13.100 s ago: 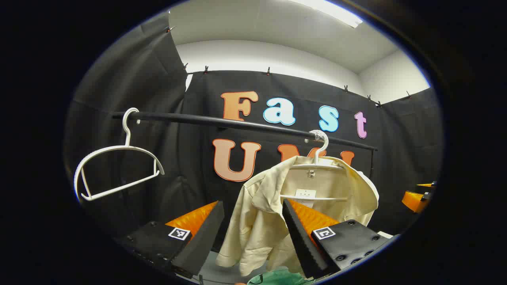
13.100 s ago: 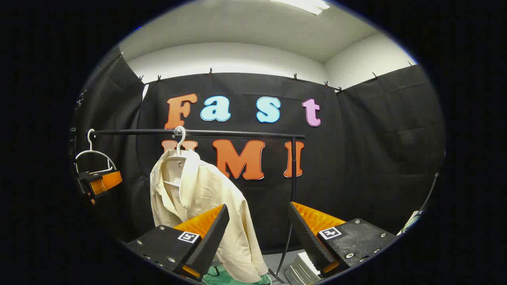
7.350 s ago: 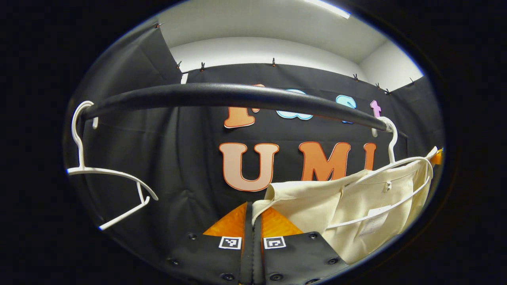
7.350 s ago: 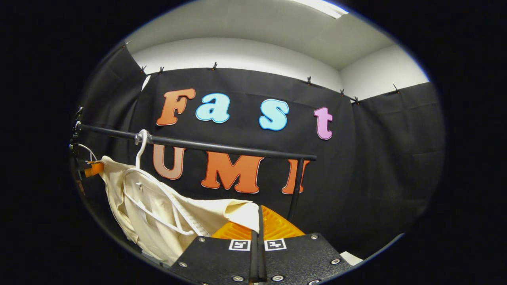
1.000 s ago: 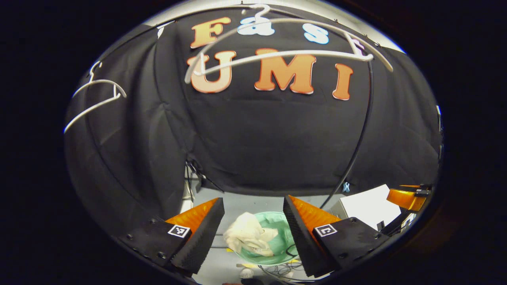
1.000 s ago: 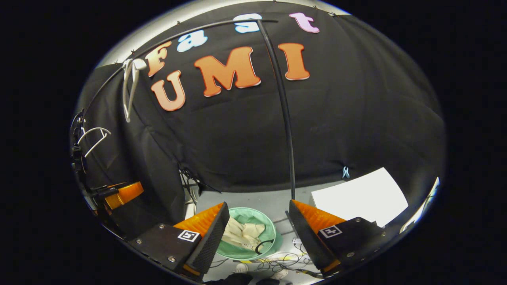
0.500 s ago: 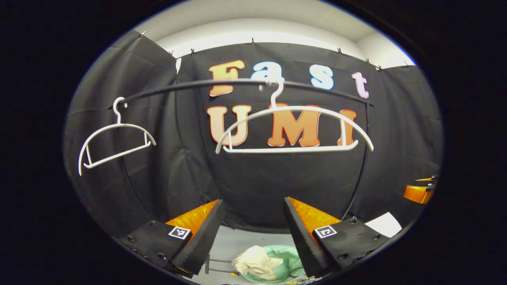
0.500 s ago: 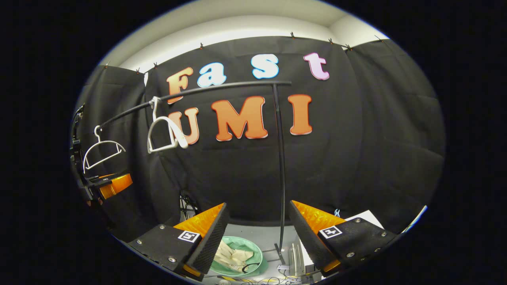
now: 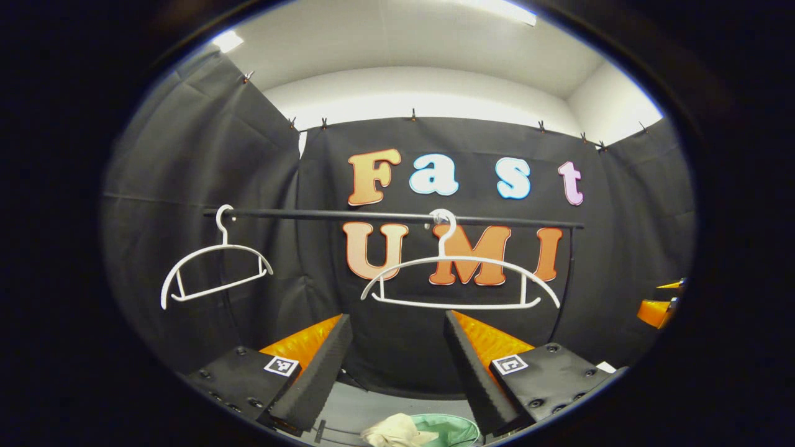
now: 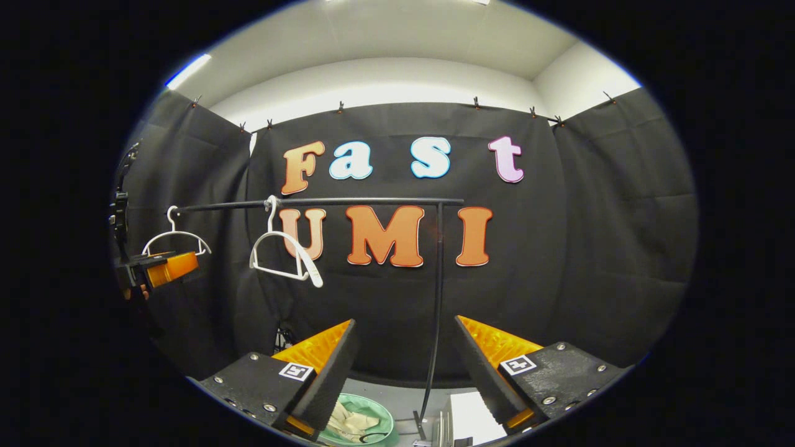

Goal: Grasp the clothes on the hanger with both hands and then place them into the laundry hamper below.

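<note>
Lifting away from the green laundry hamper [image 9: 450, 429] after dropping the cream shirt [image 9: 394, 430] inside; hanging bare now, the white hanger [image 9: 459, 279] on the rail [image 9: 385, 215]. Holding left claw [image 9: 397, 366] and right claw [image 10: 404, 372] spread, empty; judging the task finished.

left claw [image 9: 397, 347] spread wide, bare hanger [image 9: 460, 282], cream clothes [image 9: 397, 431] in hamper [image 9: 456, 429]

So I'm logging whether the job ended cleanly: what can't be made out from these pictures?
- Laundry hamper: in the left gripper view, cut off by the bottom edge and the left tongs; its depth is hidden.
- Cream garment: in the right gripper view, partly behind a finger of the right tongs; whether it lies fully inside is unclear.
- Rail: its left end is lost at the view's dark edge.
</note>
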`<state>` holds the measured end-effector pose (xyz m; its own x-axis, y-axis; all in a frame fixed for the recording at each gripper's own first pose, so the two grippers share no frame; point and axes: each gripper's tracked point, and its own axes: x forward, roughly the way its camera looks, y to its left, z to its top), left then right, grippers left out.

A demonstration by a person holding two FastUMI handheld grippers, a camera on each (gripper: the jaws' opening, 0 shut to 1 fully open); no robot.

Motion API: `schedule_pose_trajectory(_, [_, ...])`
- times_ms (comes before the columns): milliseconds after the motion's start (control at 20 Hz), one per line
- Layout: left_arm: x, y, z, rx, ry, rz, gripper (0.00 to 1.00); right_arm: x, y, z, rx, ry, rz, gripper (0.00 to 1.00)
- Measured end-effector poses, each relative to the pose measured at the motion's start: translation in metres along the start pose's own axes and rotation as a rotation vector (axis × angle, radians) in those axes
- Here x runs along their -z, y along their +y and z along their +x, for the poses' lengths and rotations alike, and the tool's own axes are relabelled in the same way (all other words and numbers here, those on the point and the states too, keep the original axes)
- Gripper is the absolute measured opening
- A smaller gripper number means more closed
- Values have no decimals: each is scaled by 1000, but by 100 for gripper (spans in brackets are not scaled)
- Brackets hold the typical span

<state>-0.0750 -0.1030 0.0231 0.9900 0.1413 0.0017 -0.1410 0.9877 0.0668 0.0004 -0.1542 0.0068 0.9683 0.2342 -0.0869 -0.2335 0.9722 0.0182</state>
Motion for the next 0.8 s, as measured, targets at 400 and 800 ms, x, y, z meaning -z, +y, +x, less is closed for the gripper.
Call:
schedule_pose_trajectory(400, [3,12,-5,-55,-9,3,100,3,-5,-6,-2,-1,6,100])
schedule_pose_trajectory(800, [-7,2,-3,-57,-44,-11,94,4,-16,-4,9,-7,12,100])
